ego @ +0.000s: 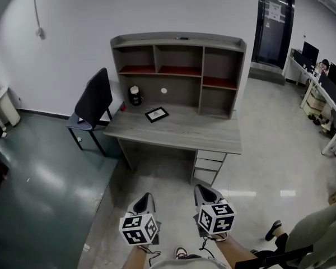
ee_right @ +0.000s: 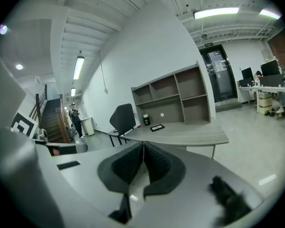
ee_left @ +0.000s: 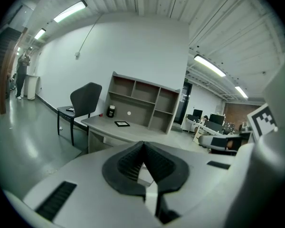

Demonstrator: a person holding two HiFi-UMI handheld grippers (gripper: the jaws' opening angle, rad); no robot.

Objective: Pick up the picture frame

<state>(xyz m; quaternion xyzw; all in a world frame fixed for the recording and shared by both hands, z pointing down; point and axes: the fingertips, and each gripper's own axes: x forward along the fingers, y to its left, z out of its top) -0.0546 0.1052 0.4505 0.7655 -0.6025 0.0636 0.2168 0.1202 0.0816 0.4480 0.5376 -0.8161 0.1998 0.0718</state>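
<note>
The picture frame (ego: 157, 114) is small with a black border and lies flat on the grey desk (ego: 179, 132), in front of the hutch shelves. It also shows far off in the left gripper view (ee_left: 122, 124) and the right gripper view (ee_right: 157, 128). Both grippers are held out over the floor, well short of the desk. My left gripper (ego: 144, 198) has its jaws pressed together with nothing between them (ee_left: 143, 144). To its right, the right gripper (ego: 204, 190) is also shut and empty (ee_right: 143, 144).
A black chair (ego: 93, 102) stands at the desk's left end. A black jar (ego: 135, 96) sits left of the frame. Drawers (ego: 209, 166) hang under the desk's right side. Office desks (ego: 325, 94) line the far right, and a person's leg (ego: 319, 234) is at lower right.
</note>
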